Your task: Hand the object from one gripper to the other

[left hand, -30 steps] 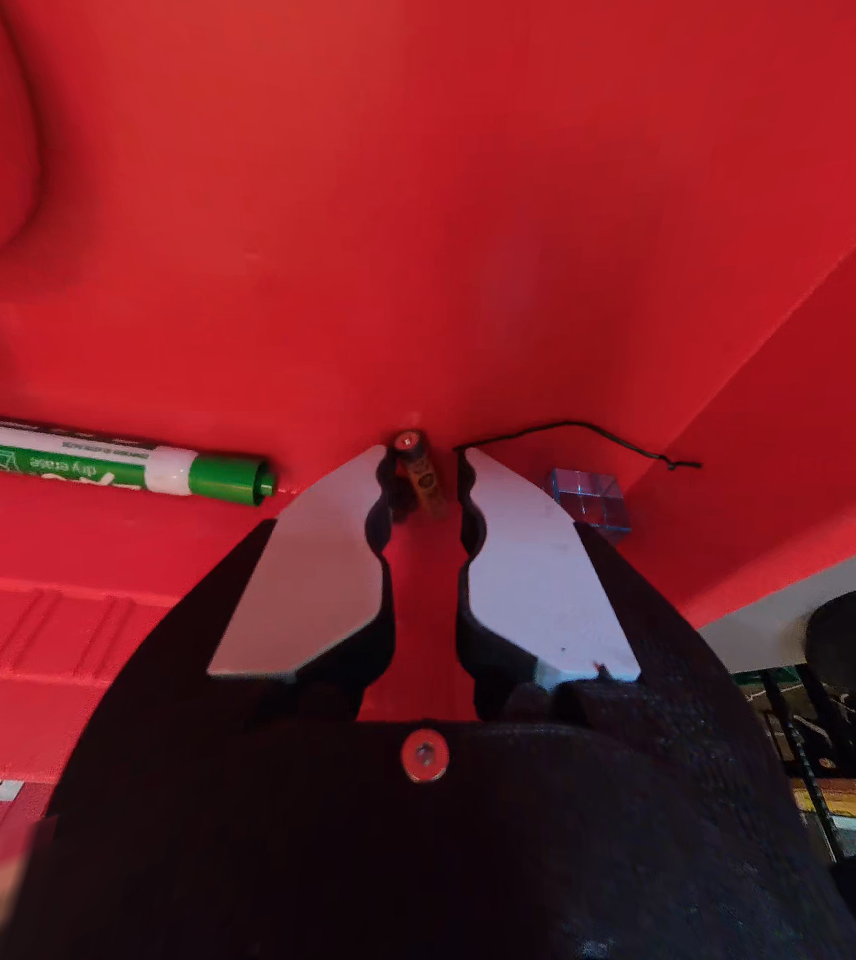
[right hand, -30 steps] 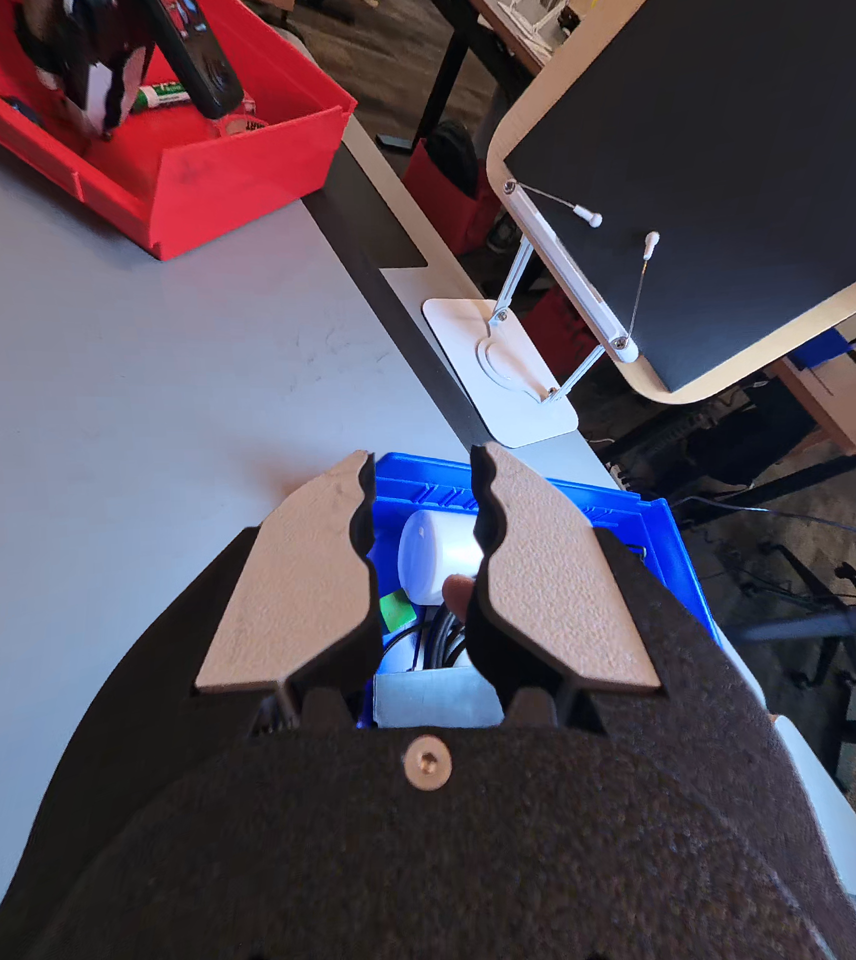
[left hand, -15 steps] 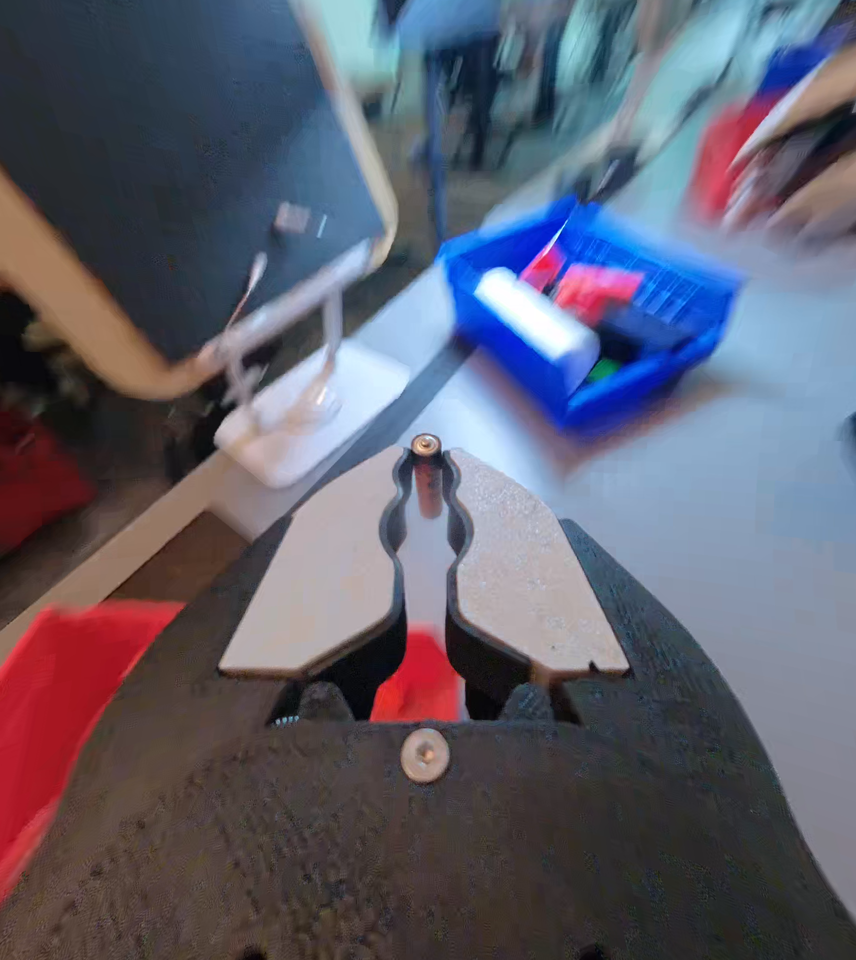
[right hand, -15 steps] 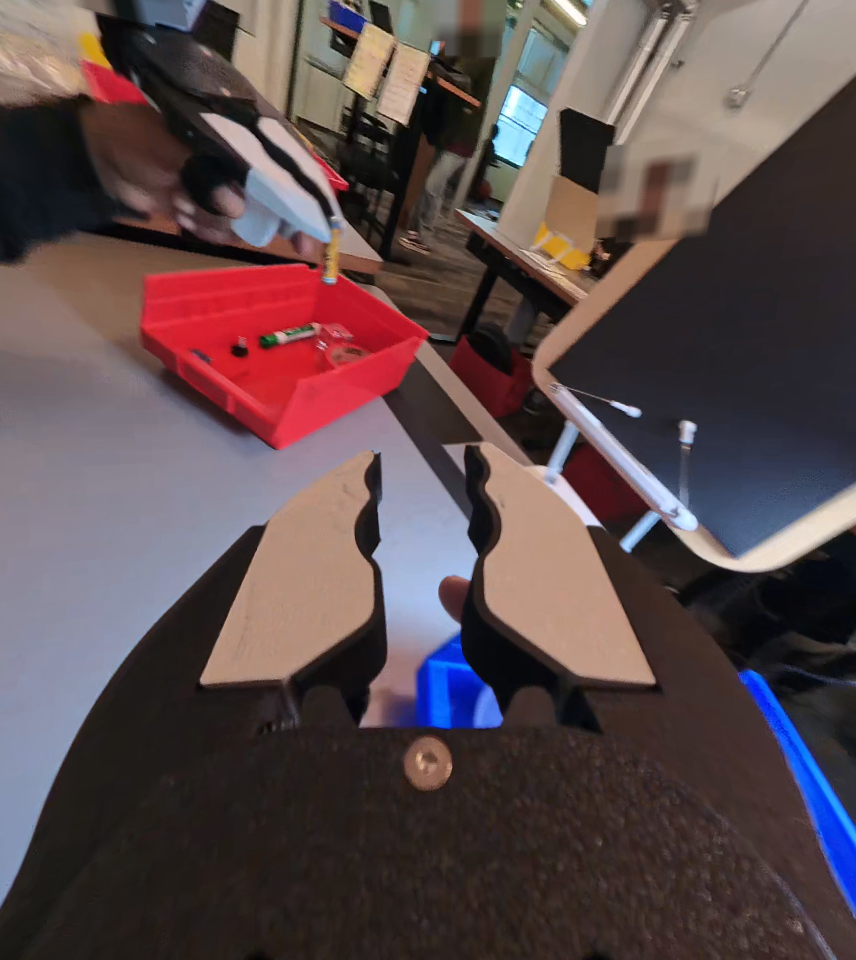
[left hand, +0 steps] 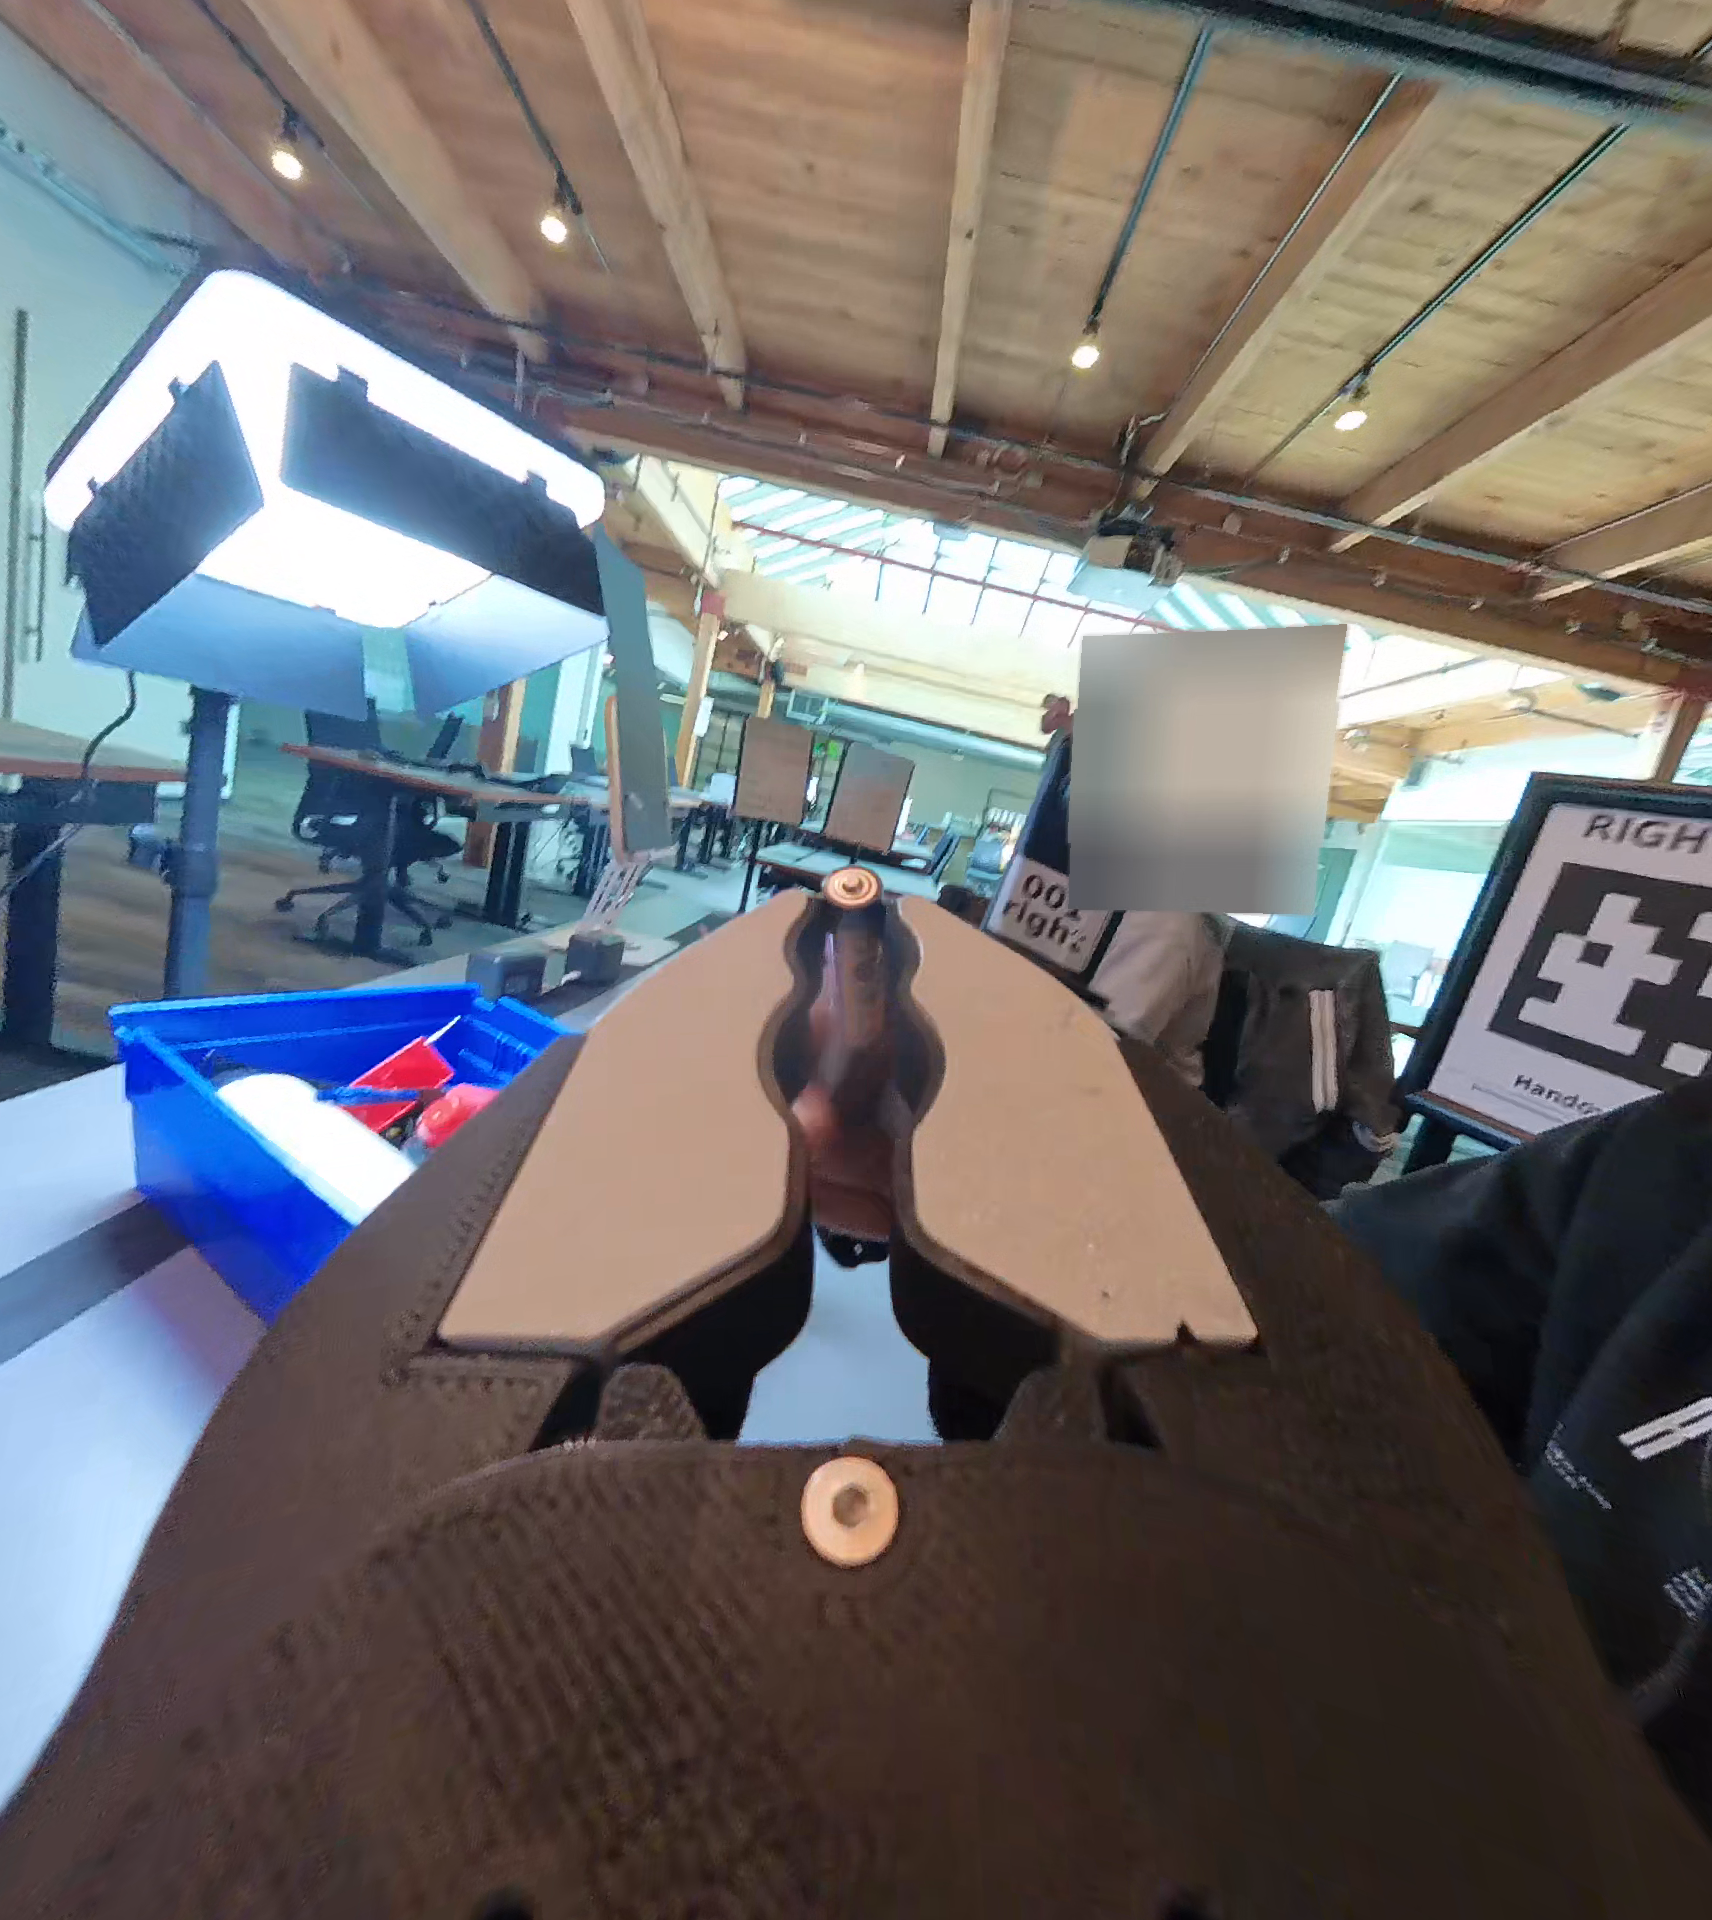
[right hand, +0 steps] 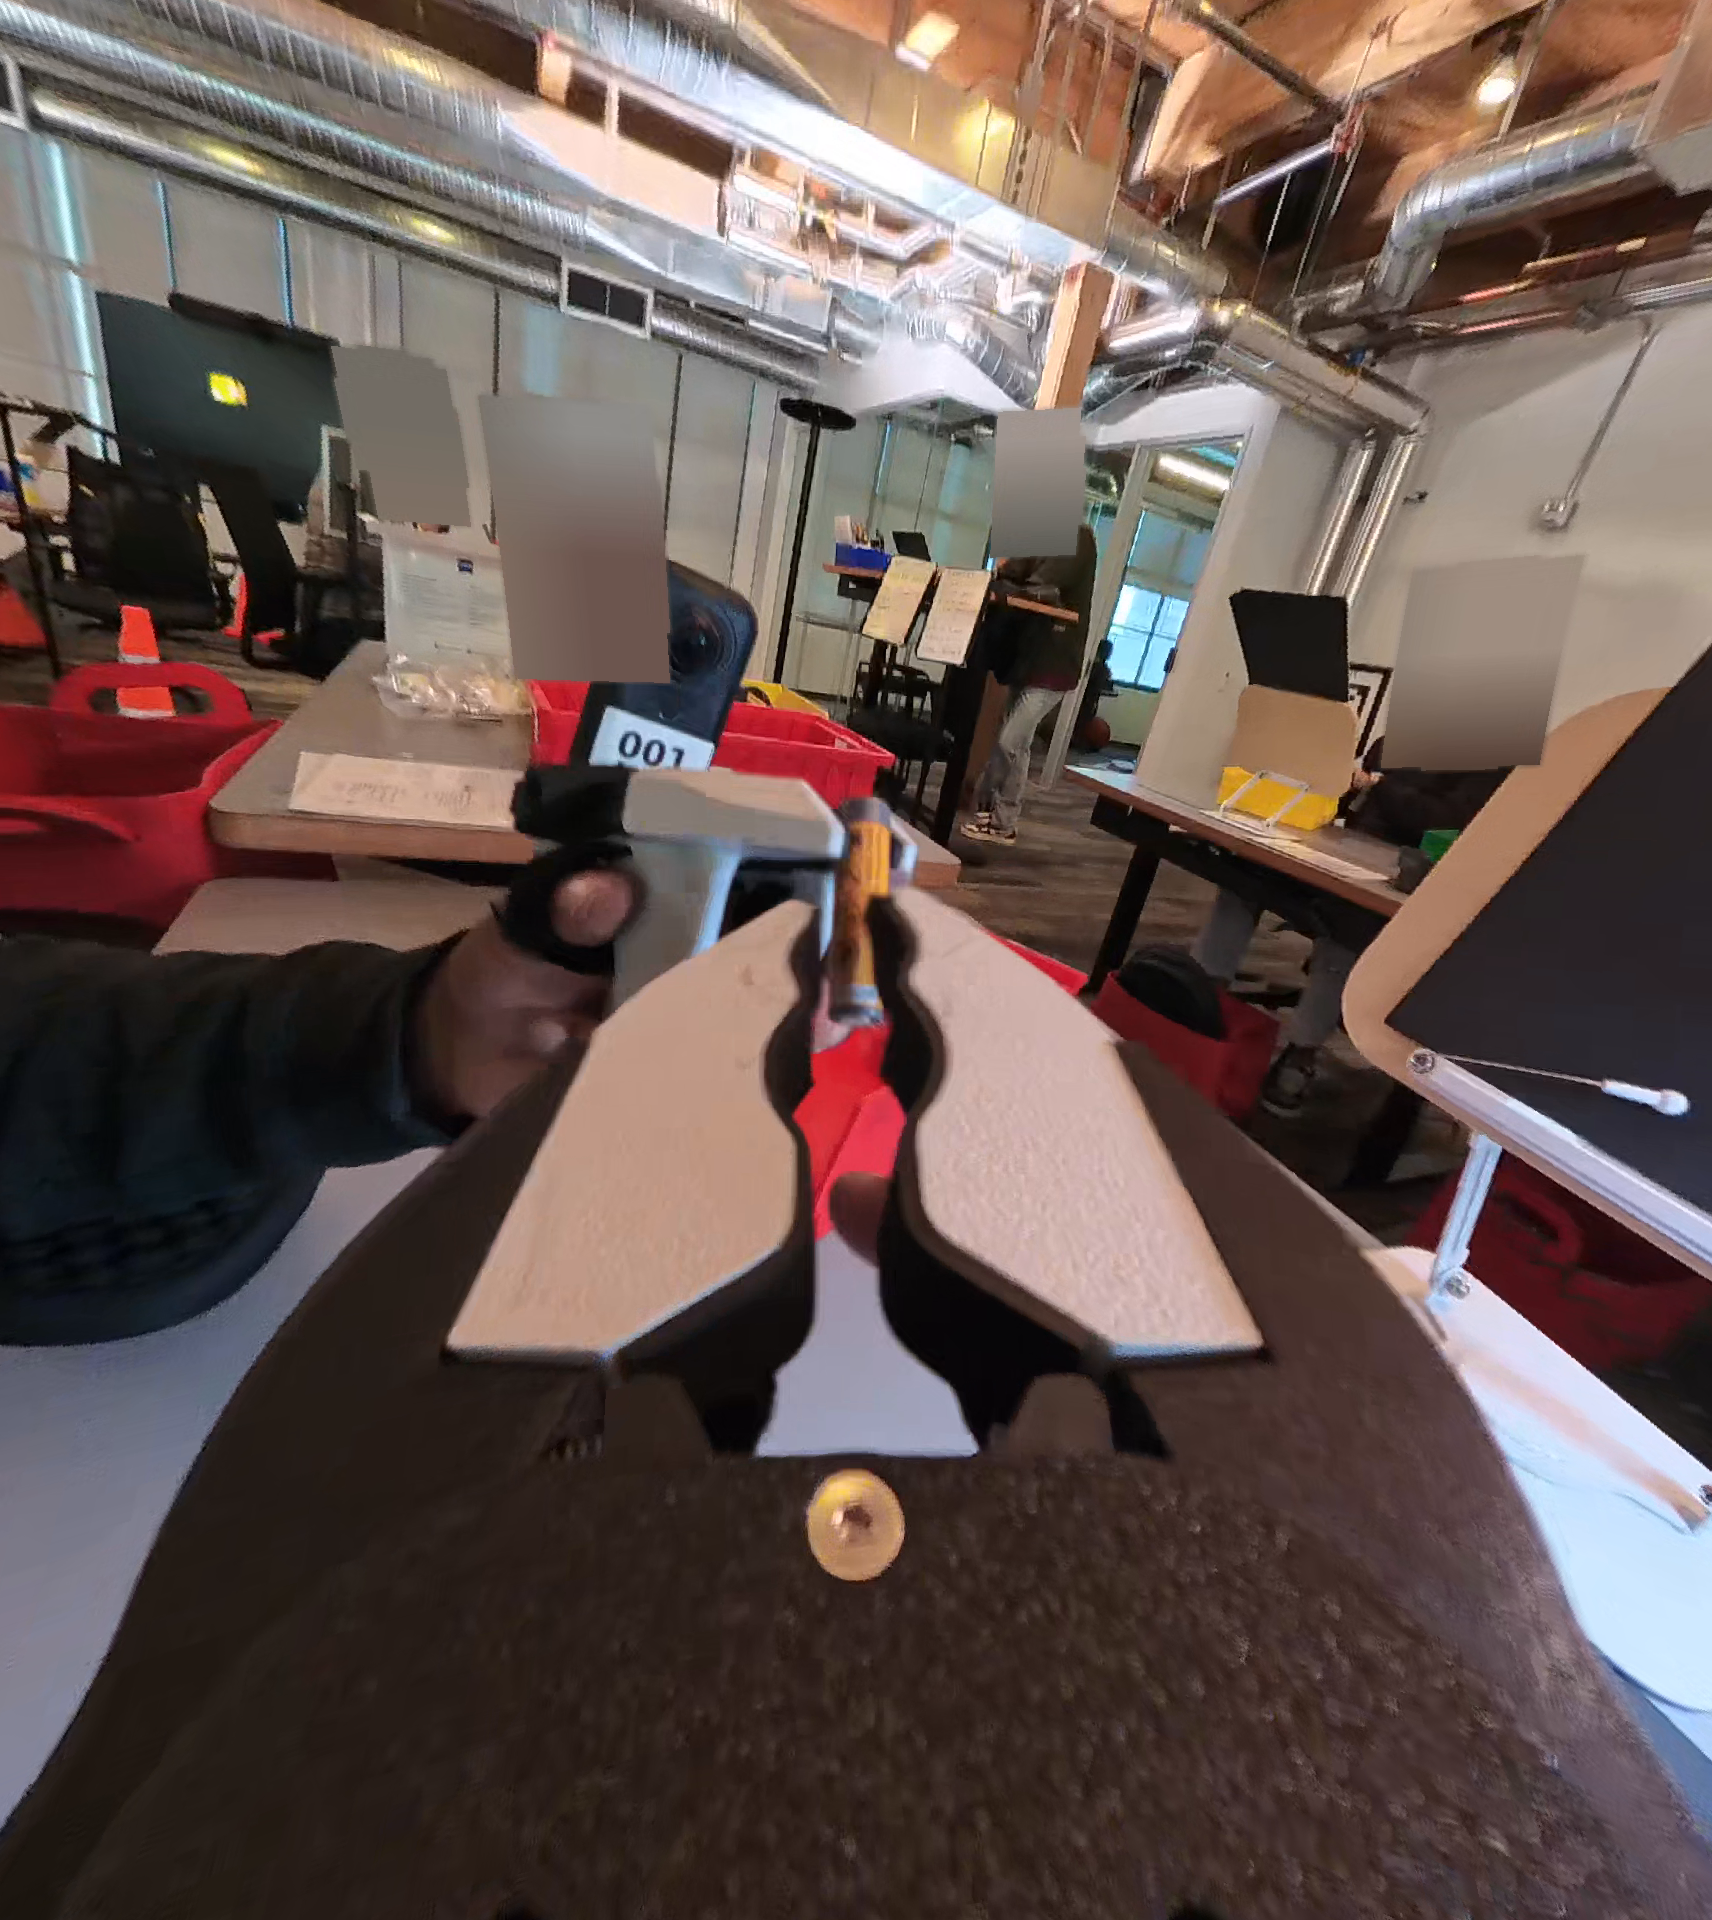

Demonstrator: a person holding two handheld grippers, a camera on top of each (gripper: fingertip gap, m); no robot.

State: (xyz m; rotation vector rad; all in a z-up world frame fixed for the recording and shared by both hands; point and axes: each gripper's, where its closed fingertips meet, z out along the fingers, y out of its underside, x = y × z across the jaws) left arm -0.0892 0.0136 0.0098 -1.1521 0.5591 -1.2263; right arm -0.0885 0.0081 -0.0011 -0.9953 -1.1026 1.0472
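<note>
1. The pale grey bench carries the scene; places below are given relative to the small copper-and-black cylindrical battery.
2. The black panel with a pale wooden edge leans on a white stand, well to the right of the battery in the right wrist view.
3. The blue plastic bin of mixed items sits on the bench, below and left of the battery in the left wrist view.
4. The red plastic bin lies directly beneath the battery, partly hidden by the right claw's fingers.
5. The left claw, held by a hand in a dark sleeve, is clenched on the battery's upper end.
6. The right claw has its fingertips on either side of the battery's lower part; whether they touch it I cannot tell.
7. The battery hangs upright in the air above the bench.
</note>
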